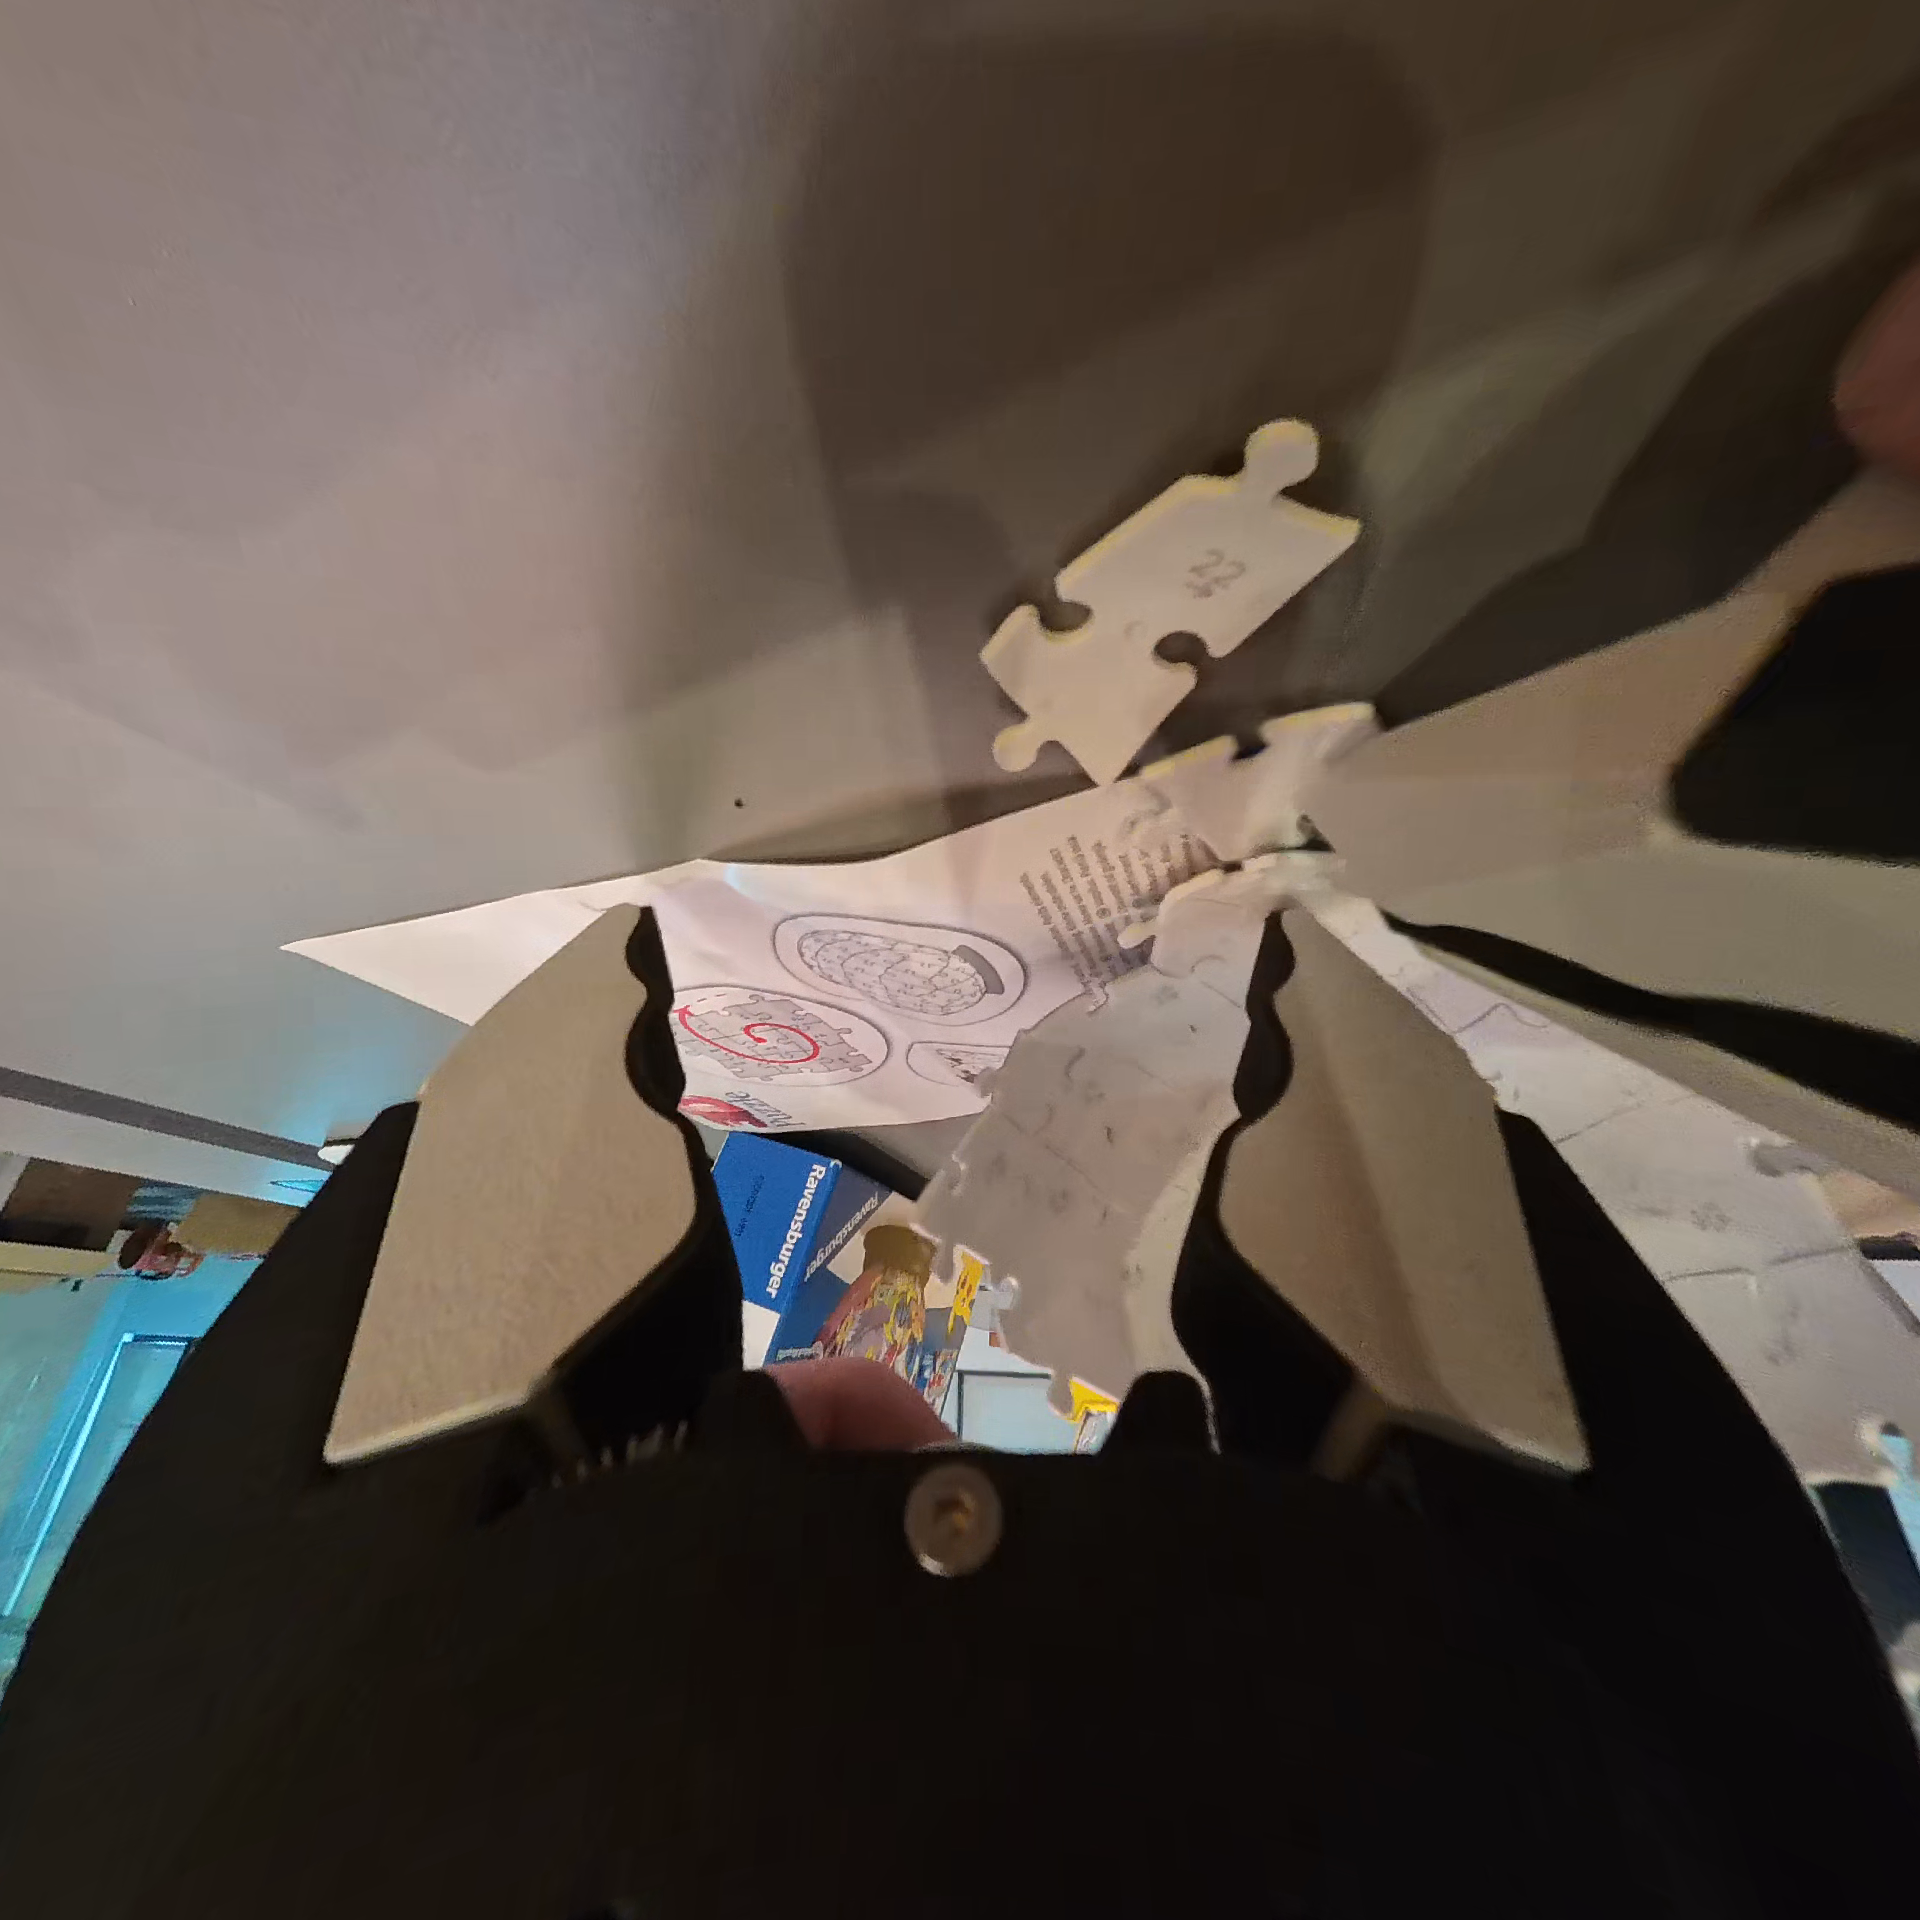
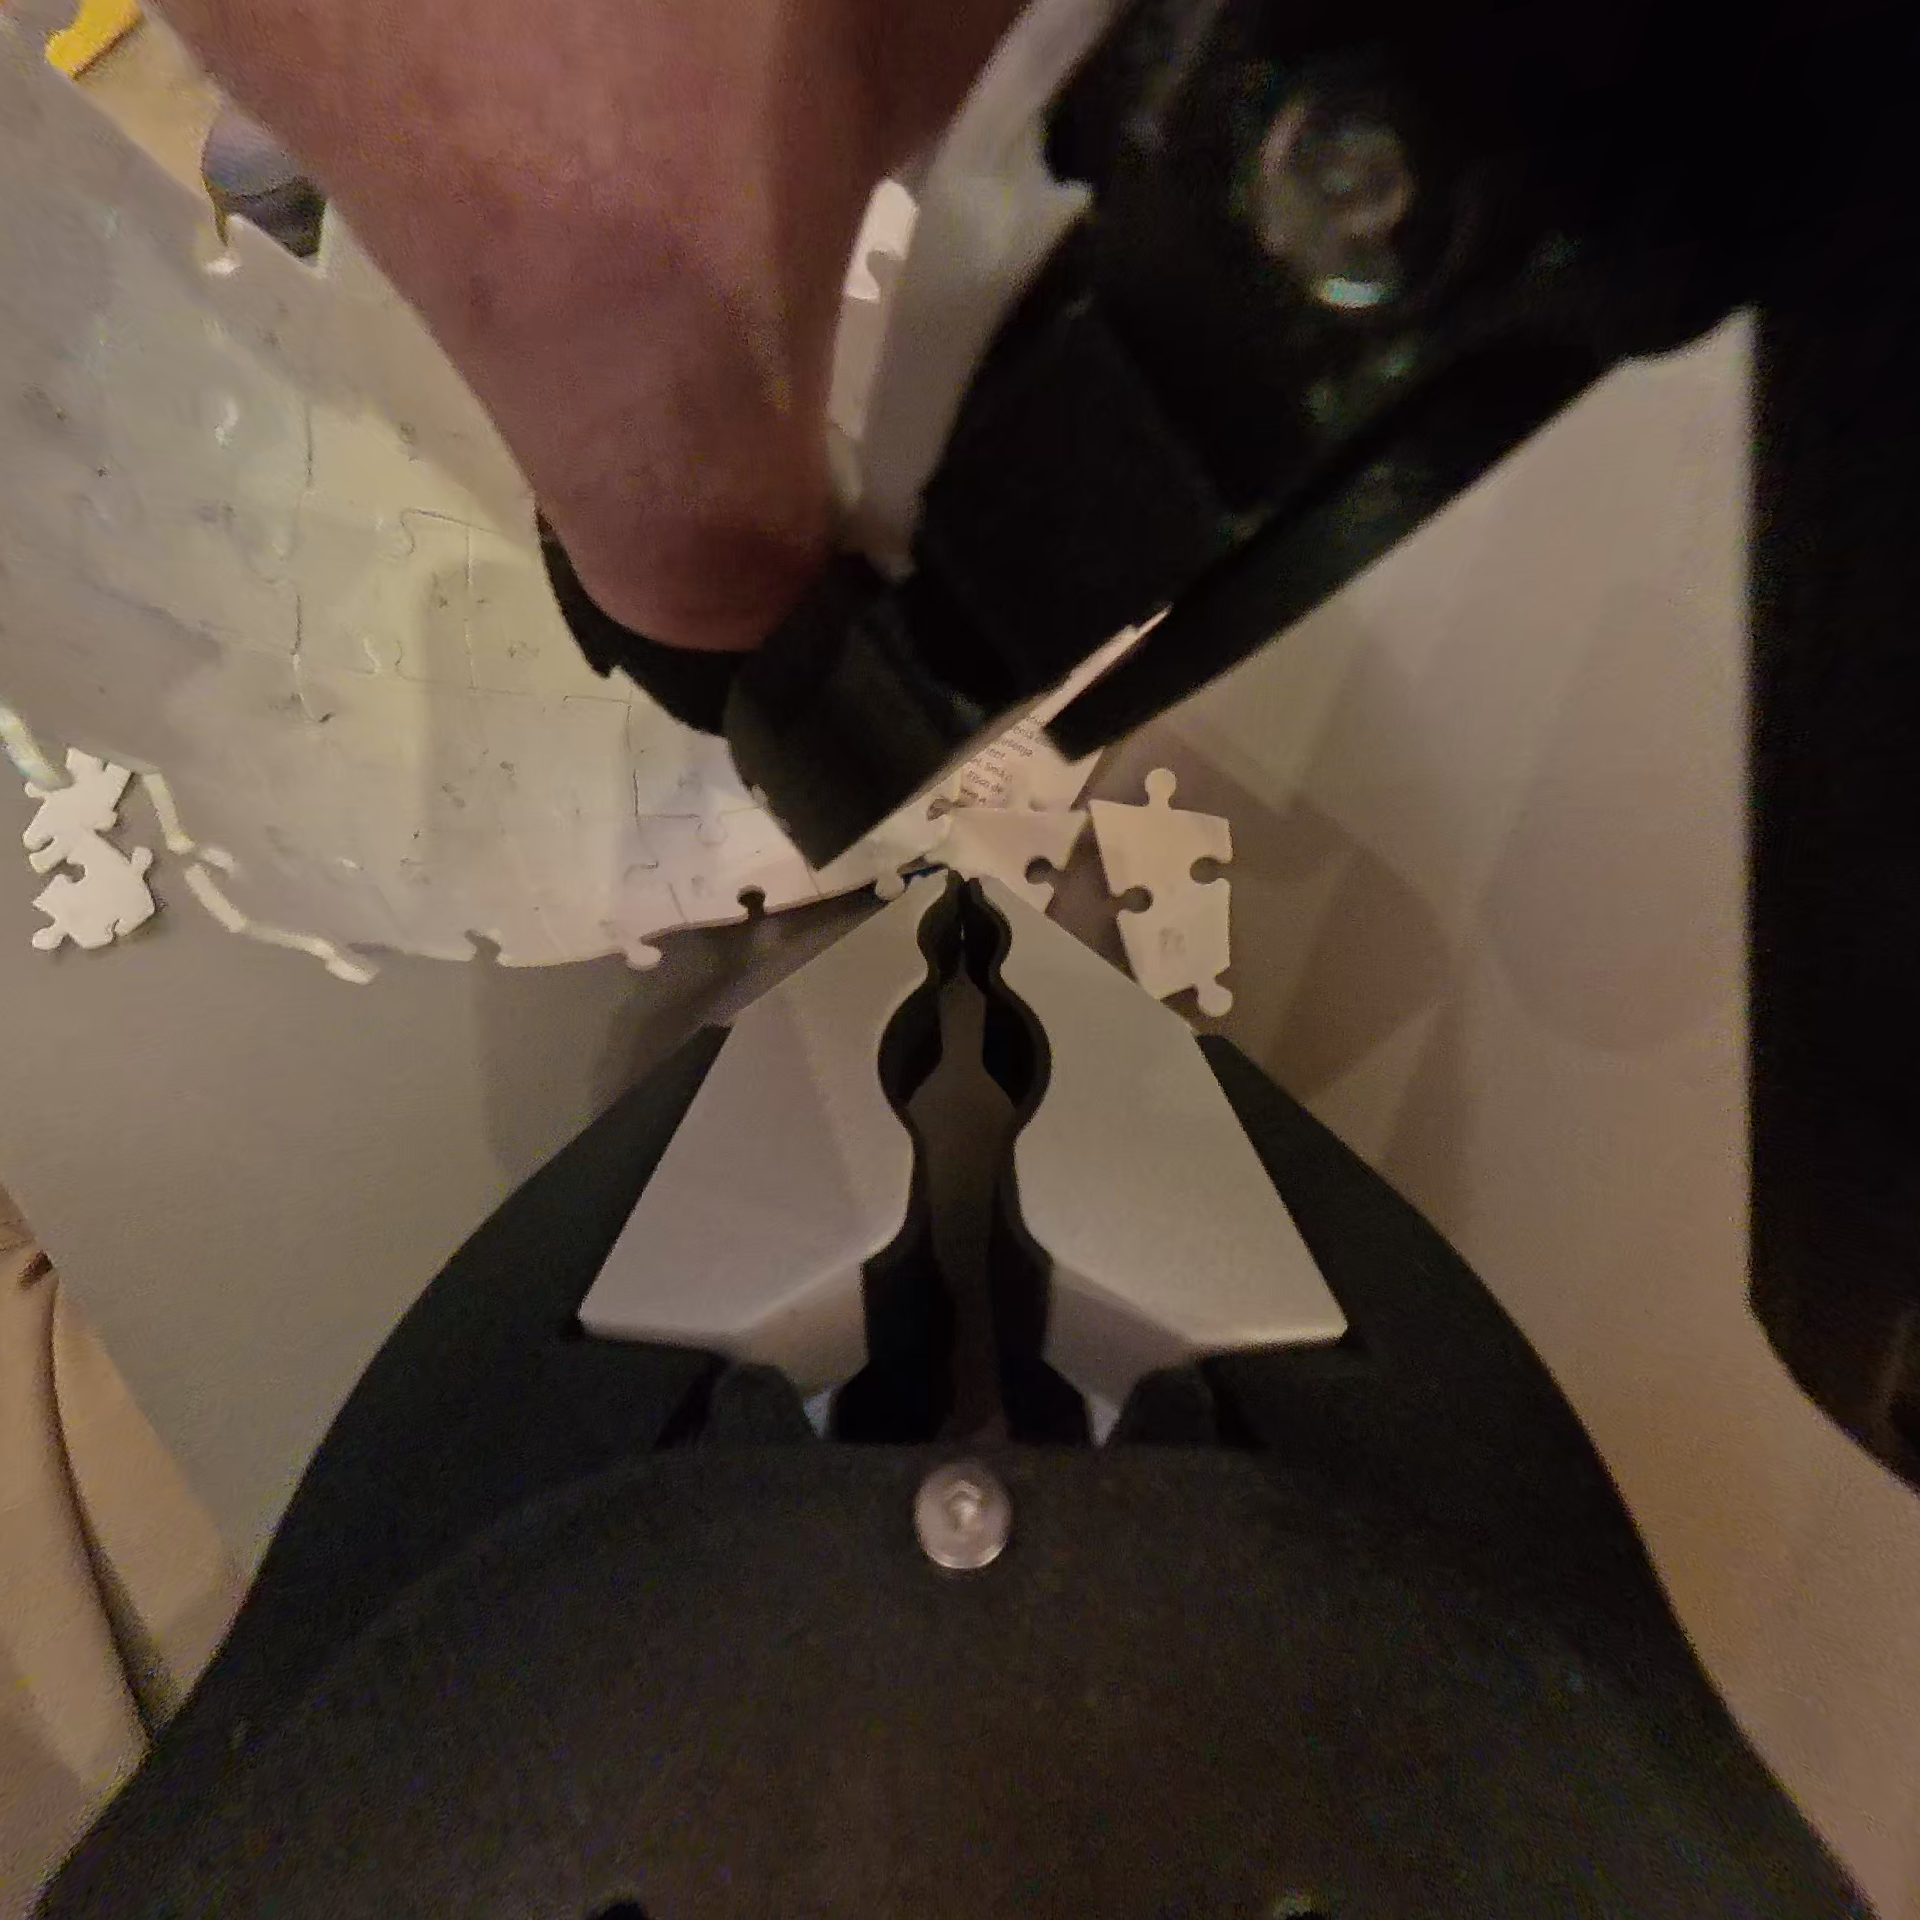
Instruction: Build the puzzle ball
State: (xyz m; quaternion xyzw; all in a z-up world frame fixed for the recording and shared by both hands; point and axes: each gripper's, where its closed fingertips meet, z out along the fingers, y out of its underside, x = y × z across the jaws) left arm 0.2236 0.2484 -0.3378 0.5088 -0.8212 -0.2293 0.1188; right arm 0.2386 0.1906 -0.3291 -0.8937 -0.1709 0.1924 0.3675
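The puzzle ball is a half-built curved shell (image 1: 1081, 1143), its white inner side facing me; it also shows in the right wrist view (image 2: 343, 644). My left gripper (image 1: 961, 925) is open wide, and its right finger (image 1: 1382, 1143) lies over the shell's inner side. My right gripper (image 2: 961, 883) is shut on a small white puzzle piece (image 2: 1023, 847) at the shell's rim. It comes in from the right in the left wrist view (image 1: 1309, 831). One loose white piece (image 1: 1174, 603) lies face down on the grey table just beyond; it also shows in the right wrist view (image 2: 1174, 894).
A printed instruction sheet (image 1: 883, 987) lies under the shell, with a blue puzzle box (image 1: 790, 1216) behind it. Two more loose pieces (image 2: 88, 852) lie left of the shell. A person's hand (image 2: 623, 312) holds the left gripper's black body (image 2: 1039, 540) close above my right fingers.
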